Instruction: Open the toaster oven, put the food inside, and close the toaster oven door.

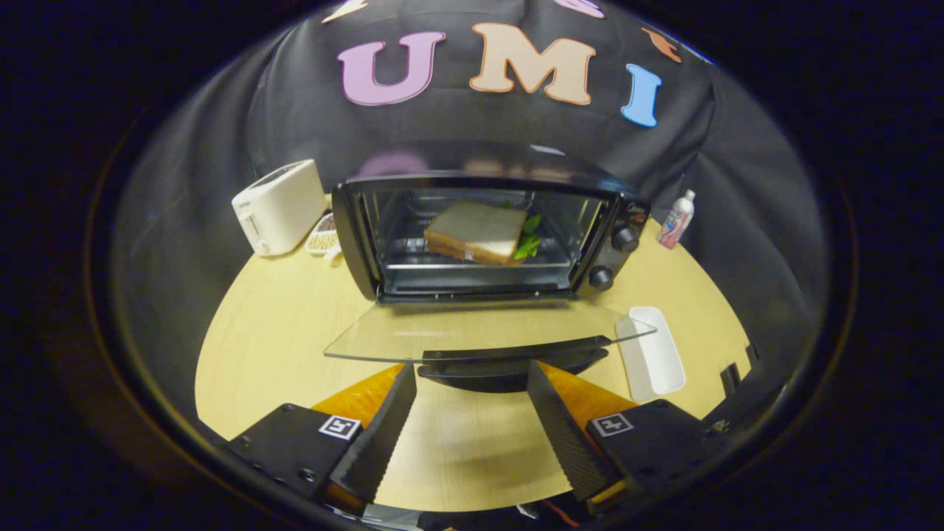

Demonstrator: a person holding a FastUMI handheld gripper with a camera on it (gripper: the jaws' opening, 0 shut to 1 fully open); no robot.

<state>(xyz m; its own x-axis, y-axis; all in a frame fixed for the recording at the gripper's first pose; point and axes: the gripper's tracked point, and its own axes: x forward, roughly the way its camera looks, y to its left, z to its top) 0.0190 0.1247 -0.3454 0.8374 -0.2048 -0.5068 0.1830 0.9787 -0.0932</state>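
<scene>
Sandwich (478,232) hides most of greens (528,237).

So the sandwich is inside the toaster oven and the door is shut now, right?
Not quite. The sandwich is inside the toaster oven, but the gripper view shows the glass door hanging open, folded down flat over the table. The fingers are spread apart just before the door's handle, holding nothing.

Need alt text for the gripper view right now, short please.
A sandwich sits inside the toaster oven, whose glass door lies folded down and open. The open gripper holds nothing, its fingers just short of the door handle.
</scene>
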